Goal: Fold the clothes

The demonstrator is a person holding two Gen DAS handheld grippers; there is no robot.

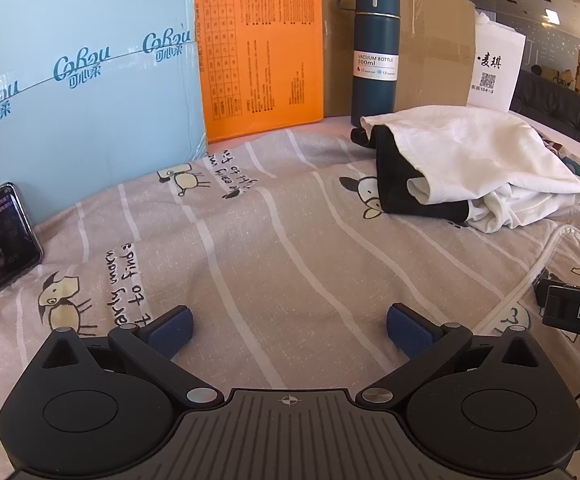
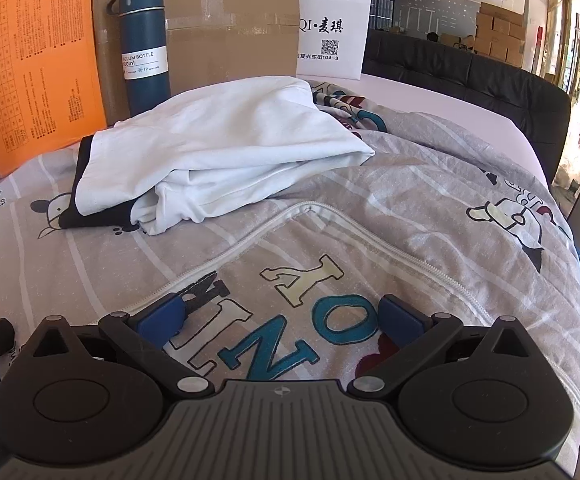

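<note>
Both the left tongs (image 1: 290,330) and right tongs (image 2: 279,318) are spread, holding nothing, low over the bed (image 1: 273,240). The white shirt (image 2: 225,140) lies crumpled toward the bed's far edge, just in front of the bottle (image 2: 143,44) and cardboard box (image 2: 229,32).

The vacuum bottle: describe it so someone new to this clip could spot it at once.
Find the brown cardboard box standing at the far edge of the bed. The vacuum bottle stands upright in front of it, just behind the crumpled white garment. It is the only tall dark-blue cylinder, with a white label.
</note>
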